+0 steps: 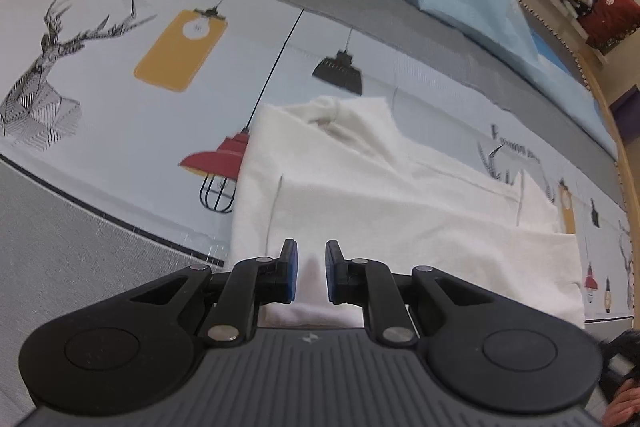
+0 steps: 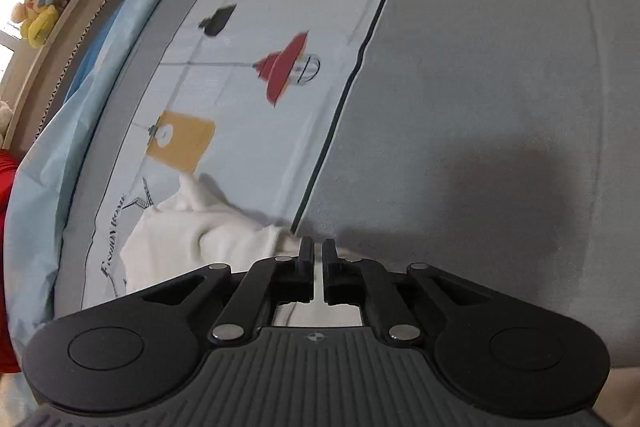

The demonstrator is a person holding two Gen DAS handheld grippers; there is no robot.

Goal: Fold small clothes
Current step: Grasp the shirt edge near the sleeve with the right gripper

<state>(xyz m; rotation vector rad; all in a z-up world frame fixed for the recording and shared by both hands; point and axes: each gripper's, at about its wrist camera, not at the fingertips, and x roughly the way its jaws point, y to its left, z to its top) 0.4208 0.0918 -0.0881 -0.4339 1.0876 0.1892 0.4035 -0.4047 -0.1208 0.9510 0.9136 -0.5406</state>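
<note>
"FASHION HOME" — bedsheet (image 2: 256,147) (printed)

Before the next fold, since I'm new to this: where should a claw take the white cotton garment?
Probably the near hem of the white cotton garment, coming from above at the near side: it lies flat, collar at the far end.

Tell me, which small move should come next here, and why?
Probably lift the left gripper slightly: the white garment is pinched between its pads while the rest lies on the bed sheet, so the near edge can fold forward.
</note>
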